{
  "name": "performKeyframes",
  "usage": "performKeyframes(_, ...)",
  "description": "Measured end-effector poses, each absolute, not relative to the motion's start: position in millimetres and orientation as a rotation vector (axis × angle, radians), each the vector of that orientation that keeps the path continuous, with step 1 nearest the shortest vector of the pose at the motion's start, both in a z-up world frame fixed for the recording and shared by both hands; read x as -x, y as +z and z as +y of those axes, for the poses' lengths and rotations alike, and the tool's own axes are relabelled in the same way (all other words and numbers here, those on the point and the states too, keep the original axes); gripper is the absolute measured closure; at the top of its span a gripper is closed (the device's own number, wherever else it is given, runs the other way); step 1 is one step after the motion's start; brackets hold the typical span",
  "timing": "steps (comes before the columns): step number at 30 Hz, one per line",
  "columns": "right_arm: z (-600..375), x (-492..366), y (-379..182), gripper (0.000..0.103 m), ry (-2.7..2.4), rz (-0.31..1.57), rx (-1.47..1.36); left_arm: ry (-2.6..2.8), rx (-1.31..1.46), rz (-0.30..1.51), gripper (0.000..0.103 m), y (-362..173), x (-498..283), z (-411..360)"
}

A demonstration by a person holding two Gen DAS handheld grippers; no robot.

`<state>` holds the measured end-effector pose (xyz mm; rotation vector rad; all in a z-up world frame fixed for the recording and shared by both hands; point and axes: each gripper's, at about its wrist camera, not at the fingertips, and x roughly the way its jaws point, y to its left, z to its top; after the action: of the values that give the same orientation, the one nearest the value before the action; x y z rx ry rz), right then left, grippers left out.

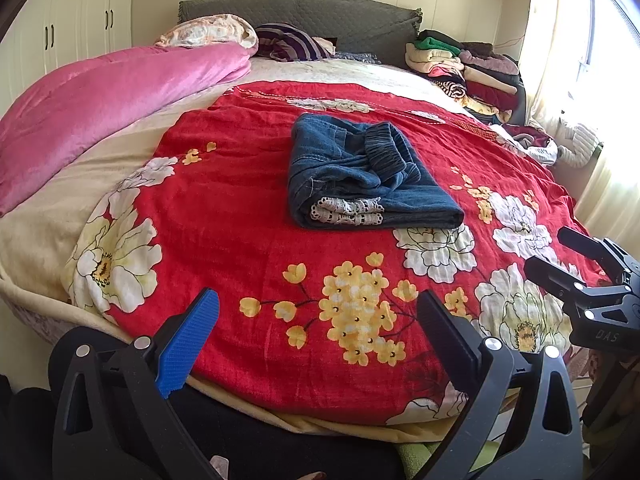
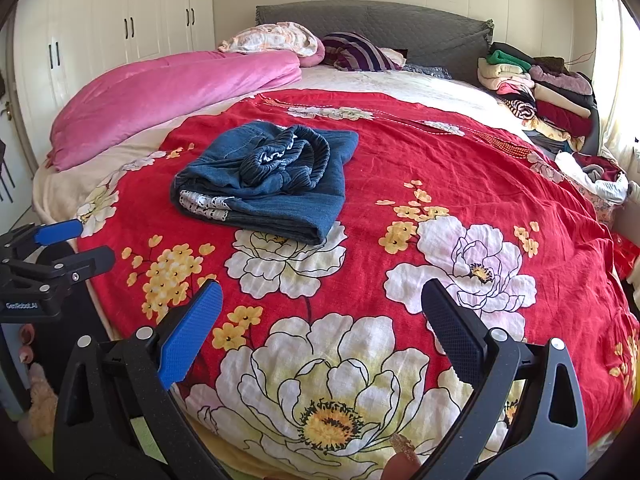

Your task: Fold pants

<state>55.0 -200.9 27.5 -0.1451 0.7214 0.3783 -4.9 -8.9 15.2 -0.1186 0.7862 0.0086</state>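
The red floral blanket point(image 1: 248, 216) reaches the bed's near edge, with bare cloth all around the pants point(image 1: 368, 180) — folded into a blue bundle at its middle. The left claw point(image 1: 316, 340) and right claw point(image 2: 320, 332) both hang spread wide, empty, at the near edge, well short of the bundle.

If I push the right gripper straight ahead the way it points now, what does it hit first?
Probably the red floral blanket: the right gripper, jaws open and empty, points across it. The folded denim pants lie left of that line, so it would likely miss them, though fisheye depth is uncertain.
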Motion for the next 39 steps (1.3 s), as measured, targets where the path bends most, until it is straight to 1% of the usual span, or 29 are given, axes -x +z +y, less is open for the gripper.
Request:
performKeyframes(28,-205.0,-58.7,23.6,0.009,0.36,0.733,0.147,0.002,0.107,0.786,0.004,15.0,5.8,-10.4)
performKeyframes(39,-217.7,-66.6,16.5,0.009,0.303,0.743,0.144,0.024,0.105,0.721,0.004,20.7,4.7,-3.8)
